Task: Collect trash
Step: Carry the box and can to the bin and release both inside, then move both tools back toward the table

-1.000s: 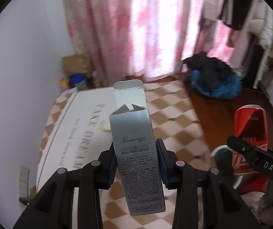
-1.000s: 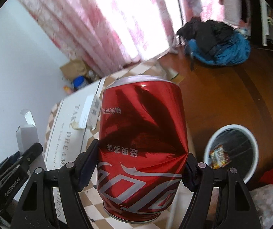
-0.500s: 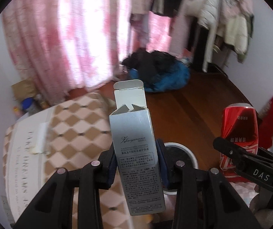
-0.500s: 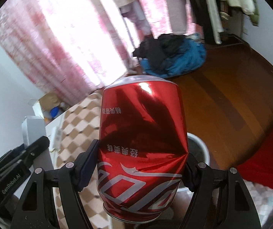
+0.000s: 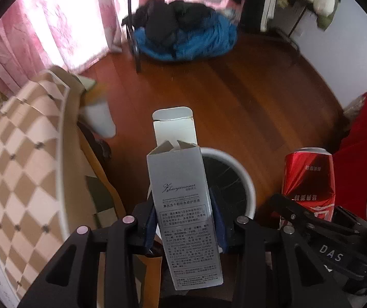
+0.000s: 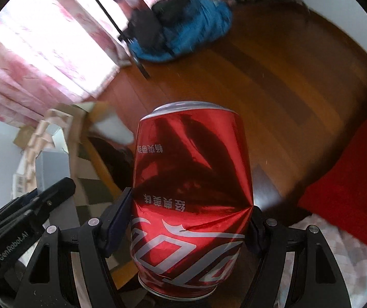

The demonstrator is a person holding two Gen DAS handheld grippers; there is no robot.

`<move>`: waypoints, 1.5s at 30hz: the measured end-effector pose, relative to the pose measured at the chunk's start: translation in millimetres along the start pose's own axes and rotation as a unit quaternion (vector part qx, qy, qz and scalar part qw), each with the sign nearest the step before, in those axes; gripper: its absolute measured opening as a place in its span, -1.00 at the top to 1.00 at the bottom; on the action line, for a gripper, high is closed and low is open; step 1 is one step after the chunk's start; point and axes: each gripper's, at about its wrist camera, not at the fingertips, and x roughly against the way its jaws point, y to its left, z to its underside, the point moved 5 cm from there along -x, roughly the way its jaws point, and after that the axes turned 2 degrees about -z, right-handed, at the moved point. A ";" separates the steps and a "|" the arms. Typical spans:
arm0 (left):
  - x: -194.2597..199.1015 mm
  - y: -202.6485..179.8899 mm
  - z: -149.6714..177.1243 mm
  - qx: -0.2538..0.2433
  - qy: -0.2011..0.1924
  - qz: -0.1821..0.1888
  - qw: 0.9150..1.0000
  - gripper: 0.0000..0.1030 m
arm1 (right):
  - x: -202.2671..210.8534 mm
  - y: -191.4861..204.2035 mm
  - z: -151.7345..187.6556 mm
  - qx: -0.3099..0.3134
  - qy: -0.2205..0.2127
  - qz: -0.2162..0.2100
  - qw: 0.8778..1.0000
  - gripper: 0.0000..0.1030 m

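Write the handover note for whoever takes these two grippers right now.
Left gripper: jaws shut on a grey carton, its top flap open, held over the white bin.
Right gripper: jaws shut on a dented red can, beside the bin in the left view; the bin is hidden in the right view.
Done: both pieces of trash are picked up and brought to the bin.
Left: drop the carton in, bring the can over the opening and release it, then look for more trash.

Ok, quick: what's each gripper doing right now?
Left gripper: shut on the grey box.
Right gripper: shut on the dented red can.
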 end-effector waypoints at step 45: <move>19.0 17.8 21.9 0.009 -0.006 -0.027 1.000 -0.95 | -8.1 -36.8 29.1 -0.010 0.022 0.112 0.993 -1.00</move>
